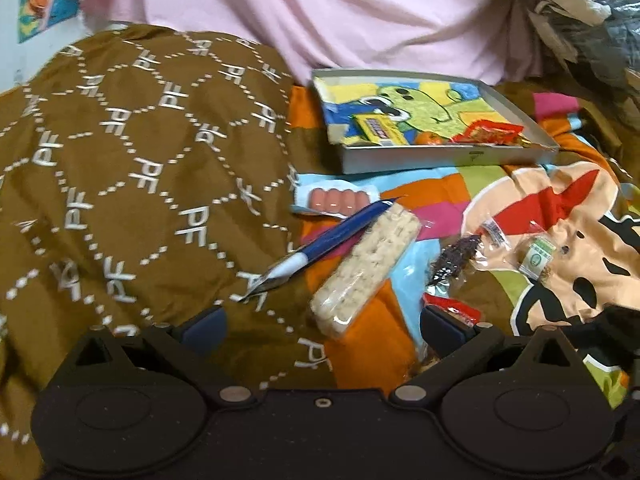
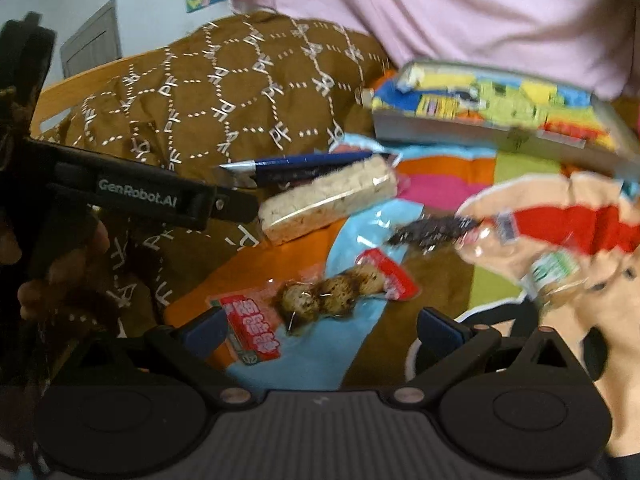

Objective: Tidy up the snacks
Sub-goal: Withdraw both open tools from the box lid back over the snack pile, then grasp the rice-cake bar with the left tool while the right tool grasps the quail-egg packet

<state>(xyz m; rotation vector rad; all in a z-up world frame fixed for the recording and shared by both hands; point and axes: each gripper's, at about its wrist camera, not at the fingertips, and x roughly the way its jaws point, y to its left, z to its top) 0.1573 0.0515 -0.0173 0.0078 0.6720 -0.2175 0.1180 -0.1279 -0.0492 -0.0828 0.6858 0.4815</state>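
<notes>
Left wrist view looks over a bed covered by a brown patterned blanket [image 1: 132,168] and a bright cartoon-print sheet [image 1: 532,216]. The left gripper [image 1: 322,326] is spread wide with nothing between its fingers, hovering above the near end of a clear-wrapped rice crispy bar [image 1: 366,268]. A blue-and-white stick packet [image 1: 320,244] lies along the bar's 9 o'clock side, touching it. At 12 o'clock from both sits a small pack of sausages [image 1: 338,200]. Further toward 12 o'clock stands a shallow tray [image 1: 440,158] with a cartoon liner; inside it lie a yellow packet [image 1: 378,130], a small orange [image 1: 429,139] and a red packet [image 1: 490,133]. At 3 o'clock of the bar lie a dark seaweed-like snack [image 1: 454,260] and a clear packet with a green label [image 1: 538,254].

Right wrist view is blurred. The right gripper [image 2: 320,328] is also released and empty, poised over a red-ended clear pack of brown egg-like balls [image 2: 332,292], which lies between its fingers on the sheet. The left gripper [image 2: 236,202] reaches in from 9 o'clock beside the bar [image 2: 328,200]. A pink cloth [image 2: 460,12] fills the far side.
</notes>
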